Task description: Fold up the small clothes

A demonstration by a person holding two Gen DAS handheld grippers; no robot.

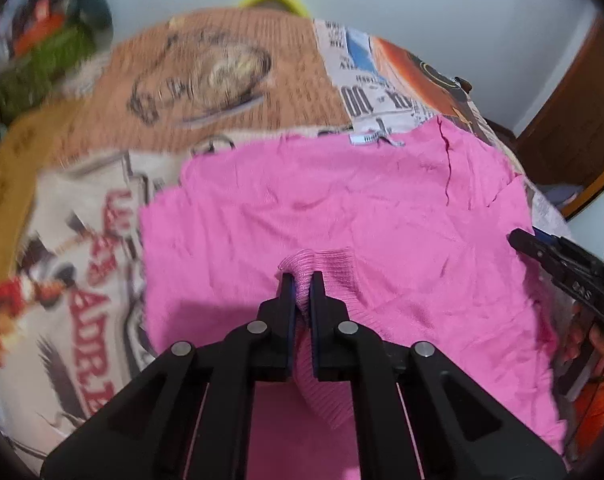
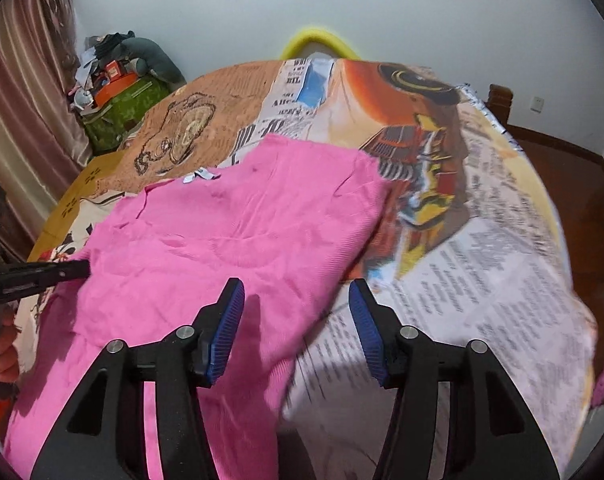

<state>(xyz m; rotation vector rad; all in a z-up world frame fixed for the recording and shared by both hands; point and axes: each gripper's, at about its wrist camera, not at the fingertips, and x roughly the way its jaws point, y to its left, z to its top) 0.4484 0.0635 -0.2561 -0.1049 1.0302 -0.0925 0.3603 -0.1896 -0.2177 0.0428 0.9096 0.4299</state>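
Observation:
A pink knit garment (image 1: pixel 342 208) lies spread flat on the bed, its white label (image 1: pixel 360 139) at the far edge. My left gripper (image 1: pixel 301 276) is shut on a ribbed pink hem (image 1: pixel 334 266) bunched up between its fingers, near the cloth's near edge. In the right wrist view the same garment (image 2: pixel 242 220) fills the left half. My right gripper (image 2: pixel 298 284) hangs open just above its right near edge, blue pads (image 2: pixel 230 320) apart and pressing nothing. The left gripper (image 2: pixel 84 270) shows at the garment's left side there.
The bed carries a printed sheet (image 2: pixel 482 260) with newsprint and a train picture. A green bag (image 2: pixel 122 108) piled with clutter stands at the far left by a curtain (image 2: pixel 18 120). A yellow arc (image 2: pixel 314 42) rises behind the bed. Wooden floor (image 2: pixel 558 152) lies to the right.

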